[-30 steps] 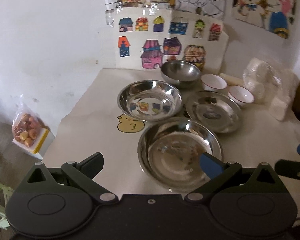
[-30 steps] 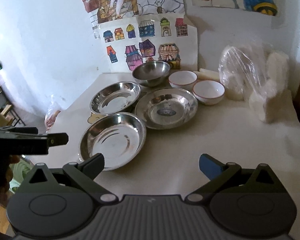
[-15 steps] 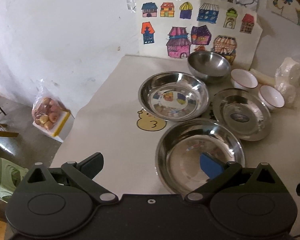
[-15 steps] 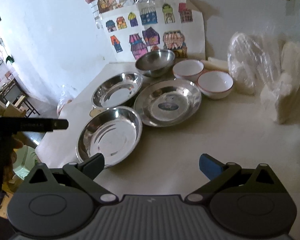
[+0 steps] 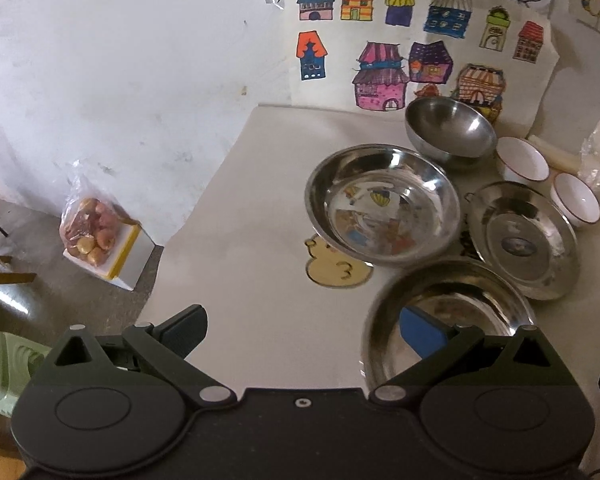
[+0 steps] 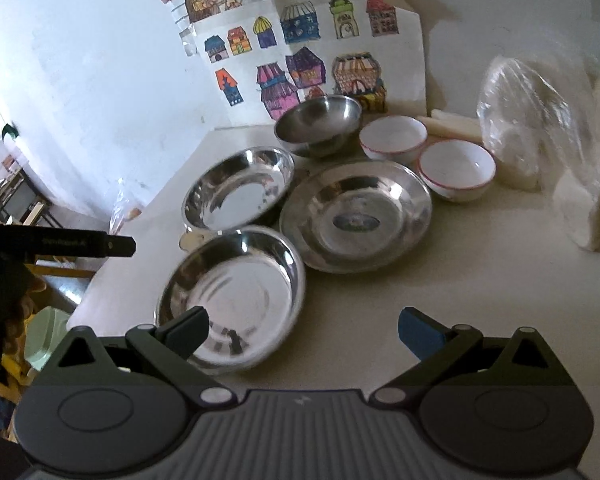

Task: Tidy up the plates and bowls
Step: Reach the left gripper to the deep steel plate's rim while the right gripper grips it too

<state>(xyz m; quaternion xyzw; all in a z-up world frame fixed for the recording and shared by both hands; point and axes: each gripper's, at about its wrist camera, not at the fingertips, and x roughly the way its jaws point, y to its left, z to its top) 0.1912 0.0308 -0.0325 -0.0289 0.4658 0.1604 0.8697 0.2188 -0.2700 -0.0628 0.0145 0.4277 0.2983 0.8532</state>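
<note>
Three steel plates lie on the pale table: a near one (image 5: pixel 452 320) (image 6: pixel 236 296), a far-left one (image 5: pixel 382 210) (image 6: pixel 240 190) and a right one (image 5: pixel 524 240) (image 6: pixel 356 216). A steel bowl (image 5: pixel 450 128) (image 6: pixel 320 124) and two white red-rimmed bowls (image 6: pixel 394 136) (image 6: pixel 456 170) stand behind them. My left gripper (image 5: pixel 302 330) is open and empty, its blue finger over the near plate's left rim. My right gripper (image 6: pixel 302 330) is open and empty just in front of the near plate, its dark finger over the plate's front-left rim.
Clear plastic bags with white contents (image 6: pixel 540 128) stand at the table's right. A drawing of houses (image 5: pixel 400 48) leans on the back wall. A duck sticker (image 5: pixel 334 264) lies left of the plates. A bag of fruit (image 5: pixel 90 232) sits on the floor beyond the table's left edge.
My left gripper has swung left, so the plates now sit to its right. My right gripper has moved forward and closer to the plates. Both stay open.
</note>
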